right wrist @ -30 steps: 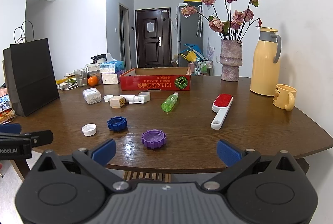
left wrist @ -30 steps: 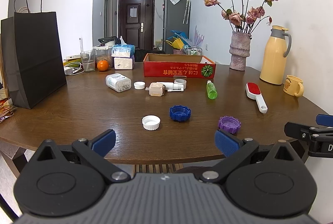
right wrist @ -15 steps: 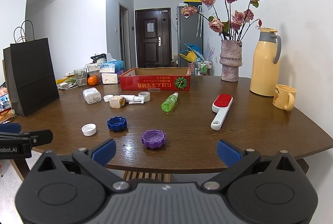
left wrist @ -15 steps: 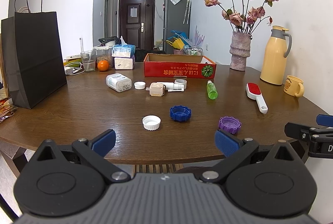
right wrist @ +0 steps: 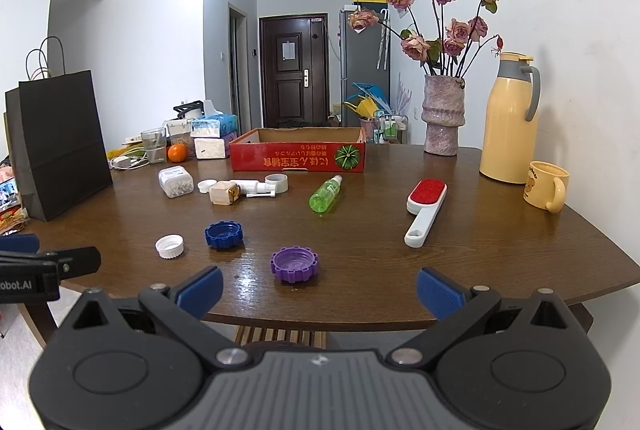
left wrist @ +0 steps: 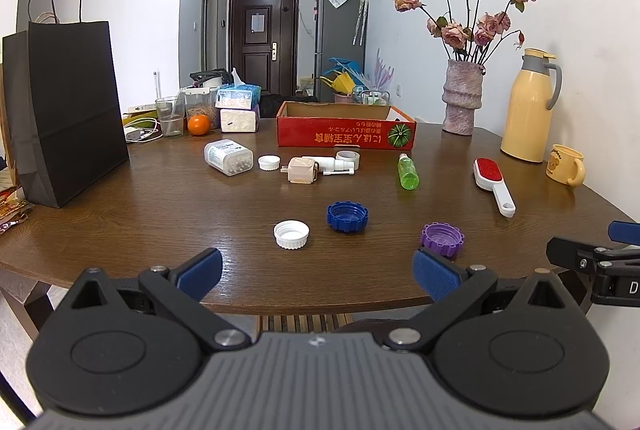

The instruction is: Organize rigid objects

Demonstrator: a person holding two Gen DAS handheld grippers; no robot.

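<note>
Nothing picked up yet; both grippers hang at the near table (left wrist: 160, 206) edge, empty. Left gripper (left wrist: 318, 270) fingers spread wide, white cap (left wrist: 291, 234) just ahead, pill bottle (left wrist: 229, 157) further back left. Blue cap (left wrist: 347, 216) mid-table, red box (left wrist: 346, 134) behind it looks like the drop spot. Purple cap (right wrist: 295, 264) sits right before the right gripper (right wrist: 318, 290), also released. Green bottle (right wrist: 326, 195) and brush (right wrist: 425, 210) lie right. Best: take nearest caps first, pinch across the rim, low and level so they don't skid.
</note>
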